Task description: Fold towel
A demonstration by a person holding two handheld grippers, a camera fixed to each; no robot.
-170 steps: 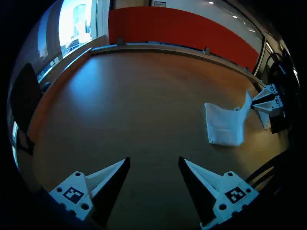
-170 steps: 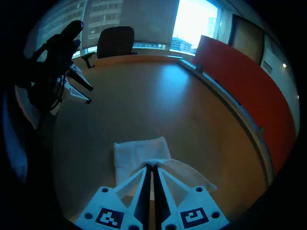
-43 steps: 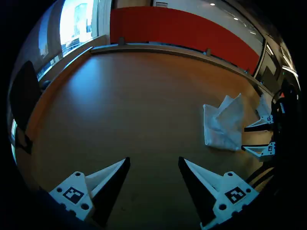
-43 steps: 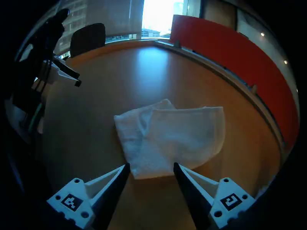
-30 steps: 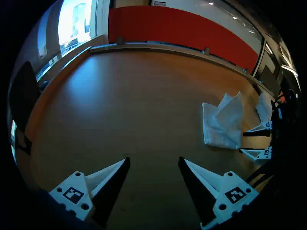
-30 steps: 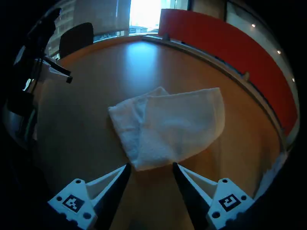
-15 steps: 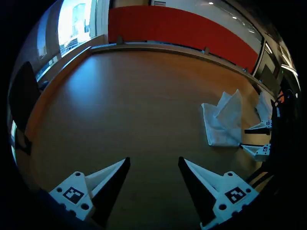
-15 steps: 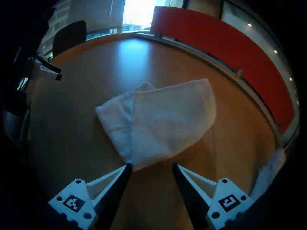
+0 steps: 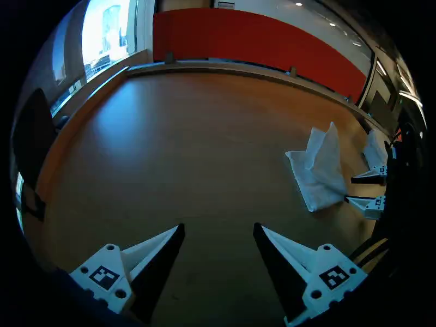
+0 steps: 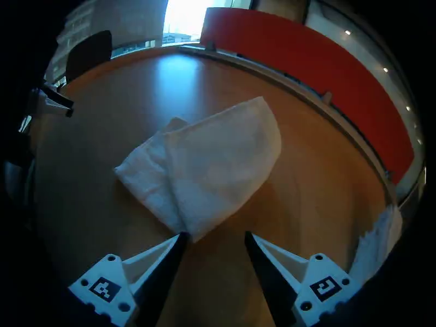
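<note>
your right claw (image 10: 215,235) sits released at the near corner of the towel (image 10: 212,158); your left claw (image 9: 218,224) hangs released over the table (image 9: 180,136).

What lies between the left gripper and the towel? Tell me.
Bare wooden table separates the left gripper and the towel, seen in the left gripper view.

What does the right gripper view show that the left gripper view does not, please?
Right gripper view: the towel close up, its upper flap lapped over a lower layer, nearest corner just ahead of the open right tongs. Left gripper view: the open left tongs over bare table, well away from the towel, and the right tongs side-on at the towel's near corner. Both share the table, red partition, window, dark chair and a second white cloth.
</note>
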